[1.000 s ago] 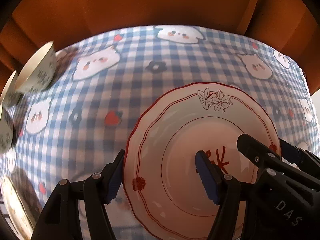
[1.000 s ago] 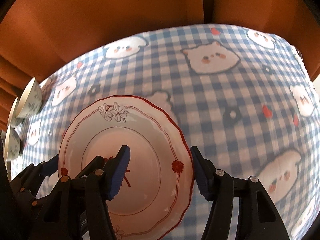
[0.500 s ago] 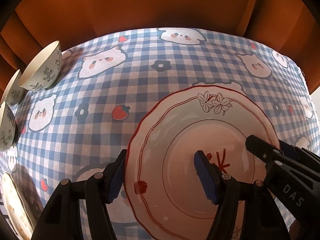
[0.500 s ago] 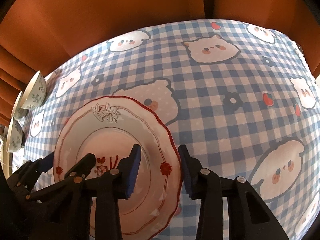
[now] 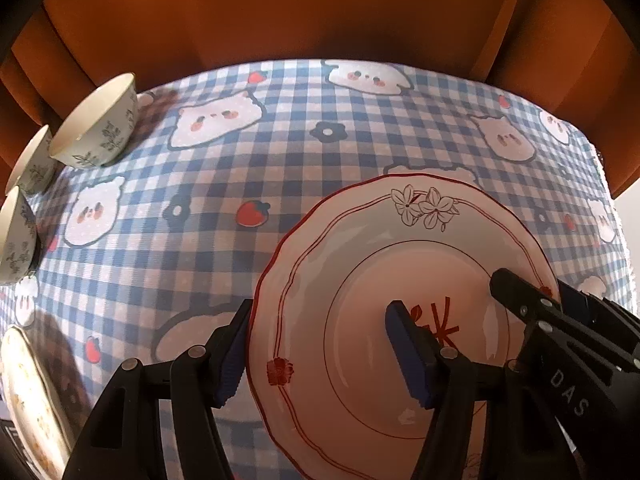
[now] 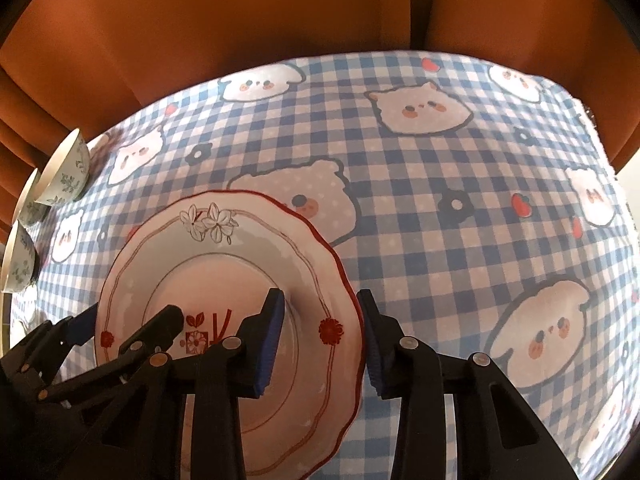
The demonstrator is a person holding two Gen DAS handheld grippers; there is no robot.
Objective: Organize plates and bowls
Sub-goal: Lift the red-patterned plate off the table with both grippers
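Item: white scalloped ceramic plate with red rim (image 5: 360, 280), lower centre on the blue gingham counter (image 5: 200, 240); left claw (image 5: 320, 354) closing, straddling its left edge untouching, right claw (image 6: 322, 342) apparently pinching its right rim; recommended handling: seat both grips before lifting level.

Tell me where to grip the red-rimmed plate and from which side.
Take the plate by its scalloped rim, from above at opposite edges. It lies flat on the checked tablecloth, so only the raised rim gives a pinch: one finger inside, one outside, as the left gripper and right gripper already straddle it.
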